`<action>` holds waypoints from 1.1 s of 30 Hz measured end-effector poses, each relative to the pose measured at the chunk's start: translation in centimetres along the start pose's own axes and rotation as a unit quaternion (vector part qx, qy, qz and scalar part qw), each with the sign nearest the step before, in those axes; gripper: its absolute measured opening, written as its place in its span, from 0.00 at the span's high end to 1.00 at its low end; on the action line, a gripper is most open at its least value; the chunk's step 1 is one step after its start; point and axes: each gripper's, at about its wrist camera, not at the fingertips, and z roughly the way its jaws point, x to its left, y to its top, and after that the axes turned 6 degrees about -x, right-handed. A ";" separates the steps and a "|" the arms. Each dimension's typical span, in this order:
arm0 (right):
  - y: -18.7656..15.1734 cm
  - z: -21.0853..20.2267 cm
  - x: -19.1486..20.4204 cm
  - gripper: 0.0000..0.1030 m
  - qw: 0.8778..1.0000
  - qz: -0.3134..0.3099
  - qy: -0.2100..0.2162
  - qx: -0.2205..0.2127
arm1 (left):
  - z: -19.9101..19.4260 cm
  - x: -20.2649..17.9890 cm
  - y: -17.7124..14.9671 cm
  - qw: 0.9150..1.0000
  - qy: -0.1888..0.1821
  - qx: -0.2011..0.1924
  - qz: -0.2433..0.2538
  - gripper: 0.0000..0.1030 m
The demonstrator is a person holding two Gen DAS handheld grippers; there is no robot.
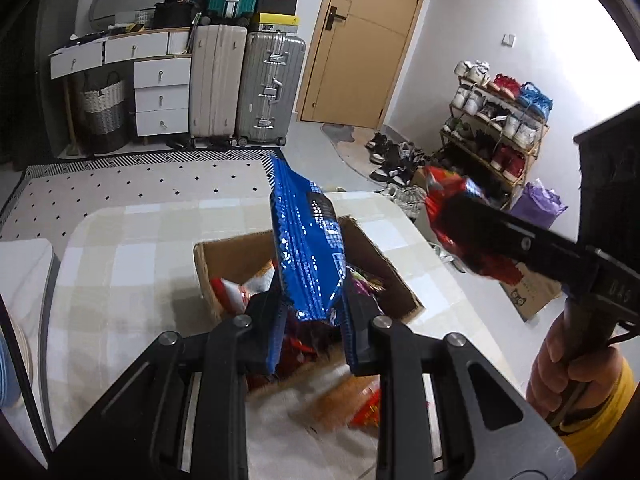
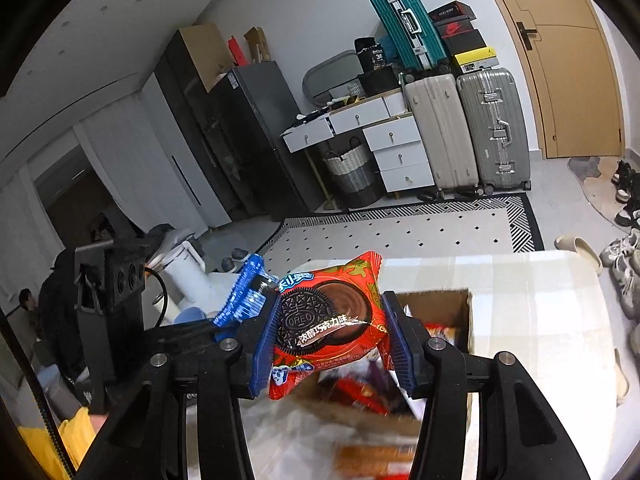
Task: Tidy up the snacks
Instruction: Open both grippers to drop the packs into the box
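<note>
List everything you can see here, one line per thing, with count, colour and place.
Snack pack: one, blue, held upright in the left tool above the box.
Cookie pack: one, red, clamped in the right tool.
Cardboard box: one, brown, open on the table, snacks inside.
Table: one, pale checked cloth, under the box.
Suitcases: three, beige and grey standing, teal on top, by the far wall.
Drawer unit: one, white, left of the suitcases.
Door: one, tan, shut.
Shoe rack: one, full of shoes, right of the door.
Left tool: black, shut on the snack pack.
Right tool: black, blue pads, shut on the cookie pack.
</note>
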 end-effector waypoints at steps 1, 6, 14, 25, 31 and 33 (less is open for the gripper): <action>0.2 0.5 -0.3 0.52 1.000 -0.001 -0.003 0.002 | 1.0 0.0 0.4 1.000 0.002 0.005 0.003 0.80; 0.3 3.6 -1.8 0.52 0.999 -0.007 -0.025 0.025 | 5.5 -0.4 1.3 1.000 0.006 0.022 0.019 0.80; -1.7 7.7 -5.2 0.52 0.995 0.007 -0.058 0.079 | 10.9 -0.6 1.0 0.998 -0.001 0.057 0.024 0.80; -2.8 9.1 -7.2 0.49 0.992 0.024 -0.072 0.097 | 13.3 -1.7 -0.5 0.996 0.001 0.074 0.040 0.80; -2.7 9.4 -7.5 0.47 0.992 0.028 -0.078 0.095 | 12.8 -2.1 -1.6 0.996 0.008 0.076 0.041 0.79; -2.7 9.3 -7.3 0.47 0.992 0.028 -0.077 0.093 | 12.3 -2.0 -1.7 0.996 0.007 0.074 0.038 0.79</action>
